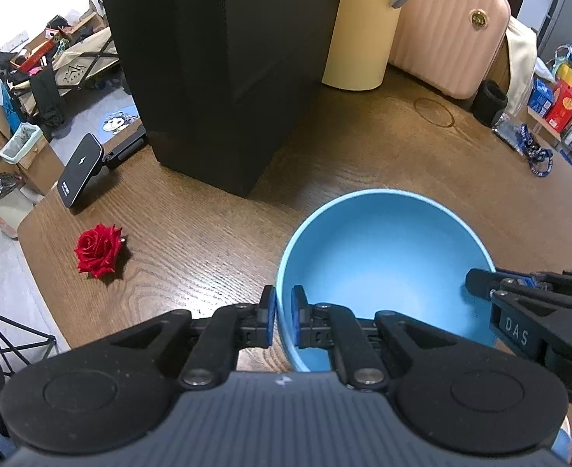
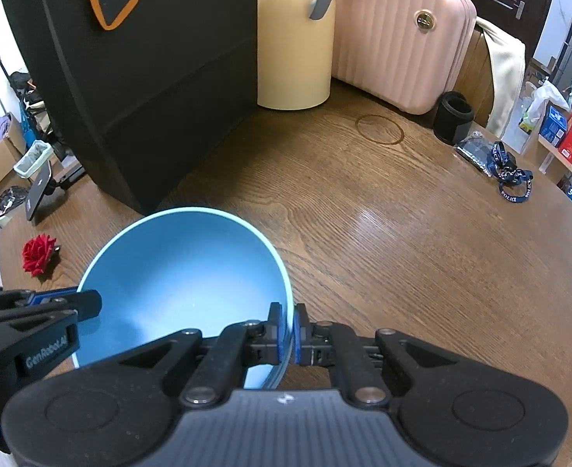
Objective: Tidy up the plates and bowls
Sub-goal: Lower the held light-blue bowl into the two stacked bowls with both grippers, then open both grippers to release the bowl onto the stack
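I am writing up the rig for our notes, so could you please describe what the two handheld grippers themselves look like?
Both match: the left gripper and right gripper have matte black linkage arms with silver pivot pins, two round black discs, a ribbed dark grey body with a small white logo, and blue pads on the fingers. White lettering shows on their sides: "DAS" on the right gripper, "GenRobot.AI" on the left.

Bright, sharp; fisheye-warped edges; glare on table [image 2: 383, 210].
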### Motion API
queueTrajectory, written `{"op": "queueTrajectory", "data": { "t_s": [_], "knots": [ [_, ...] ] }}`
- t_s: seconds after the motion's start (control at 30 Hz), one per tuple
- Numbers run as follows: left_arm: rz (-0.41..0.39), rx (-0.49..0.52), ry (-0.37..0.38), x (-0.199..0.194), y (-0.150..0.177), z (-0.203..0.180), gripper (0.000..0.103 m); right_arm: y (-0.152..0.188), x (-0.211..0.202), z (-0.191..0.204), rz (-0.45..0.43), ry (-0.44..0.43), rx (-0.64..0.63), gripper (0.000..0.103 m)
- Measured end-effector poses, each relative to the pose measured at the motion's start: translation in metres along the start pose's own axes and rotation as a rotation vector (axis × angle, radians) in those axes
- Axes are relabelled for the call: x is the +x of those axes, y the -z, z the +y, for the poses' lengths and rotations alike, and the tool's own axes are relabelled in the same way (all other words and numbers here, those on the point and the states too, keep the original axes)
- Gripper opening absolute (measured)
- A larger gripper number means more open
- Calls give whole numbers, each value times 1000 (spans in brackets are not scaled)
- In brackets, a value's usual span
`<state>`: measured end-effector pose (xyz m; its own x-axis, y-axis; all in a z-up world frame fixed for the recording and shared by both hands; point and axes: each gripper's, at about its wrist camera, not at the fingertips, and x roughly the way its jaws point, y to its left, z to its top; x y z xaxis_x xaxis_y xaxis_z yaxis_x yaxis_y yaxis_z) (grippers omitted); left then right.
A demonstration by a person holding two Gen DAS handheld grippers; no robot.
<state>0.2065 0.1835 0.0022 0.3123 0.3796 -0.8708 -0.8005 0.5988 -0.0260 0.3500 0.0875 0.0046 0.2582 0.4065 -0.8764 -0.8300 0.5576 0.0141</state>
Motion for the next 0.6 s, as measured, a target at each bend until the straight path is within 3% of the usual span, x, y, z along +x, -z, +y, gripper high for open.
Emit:
{"op": "queueTrajectory", "data": {
  "t_s": [0.2, 0.27, 0.4, 0.47, 0.53, 0.6],
  "knots": [
    [-18, -17, 9, -7, -3, 4, 16, -1, -6, -4, -14, -19, 17, 17],
    [-32, -23, 10, -11, -3, 6, 32, -1, -10, -4, -26, -26, 20, 27],
    [-65, -25, 4, -19, -4, 11, 44, 0, -18, -6, -51, -25, 38, 57],
    [-77, -30, 4, -23, -4, 14, 58, 1, -22, -8, -63, -26, 48, 67],
    [-95, -35, -3, -27, -4, 17, 70, 2, -26, -10, -76, -22, 54, 86],
    [-114, -38, -10, -31, -3, 20, 83, 4, -31, -11, -93, -21, 62, 93]
  ]
}}
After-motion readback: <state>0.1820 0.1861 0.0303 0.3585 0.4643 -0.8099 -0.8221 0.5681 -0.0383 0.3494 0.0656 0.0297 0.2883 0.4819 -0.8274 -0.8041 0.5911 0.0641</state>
